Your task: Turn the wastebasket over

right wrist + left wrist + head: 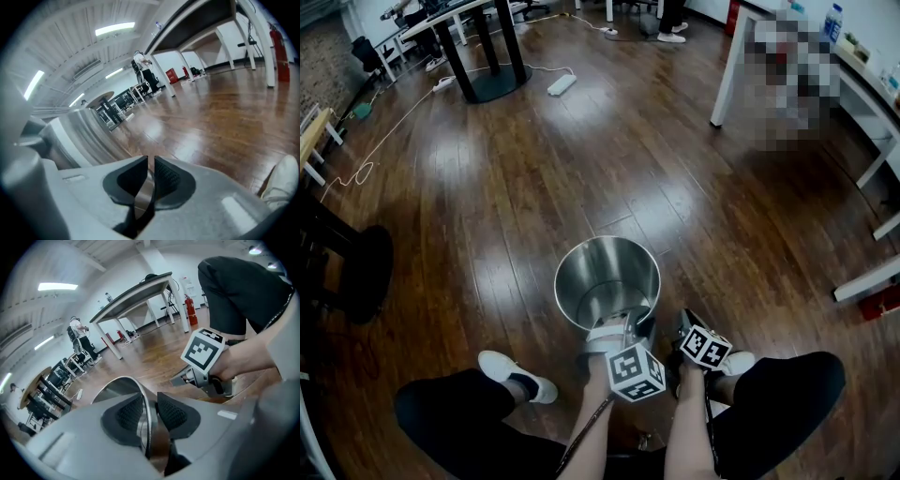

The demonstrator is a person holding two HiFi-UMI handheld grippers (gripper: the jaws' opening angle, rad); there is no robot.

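Dark-trousered knees and two bare forearms fill the bottom of the head view, each forearm ending in a pale grey plastic gripper topped by a black-and-white marker cube. Just beyond them the wastebasket stands on the wood floor, mouth up, between the person's white shoes. It is a plain round can of thin, shiny metal, seemingly empty, with a smooth lip. The left gripper is pinched on the near rim: its dark, dimpled rubber pads press the thin wall from both sides. The right gripper sits just beside it, its pads all but together with a thin metal sliver between them, which I read as the same wall nipped tight. As for progress, I judge the grasp made and the turning itself not yet done: the opening faces the ceiling and the base appears to rest on the glossy dark planks. What is left would be tipping the can until its mouth meets the floor, then letting go
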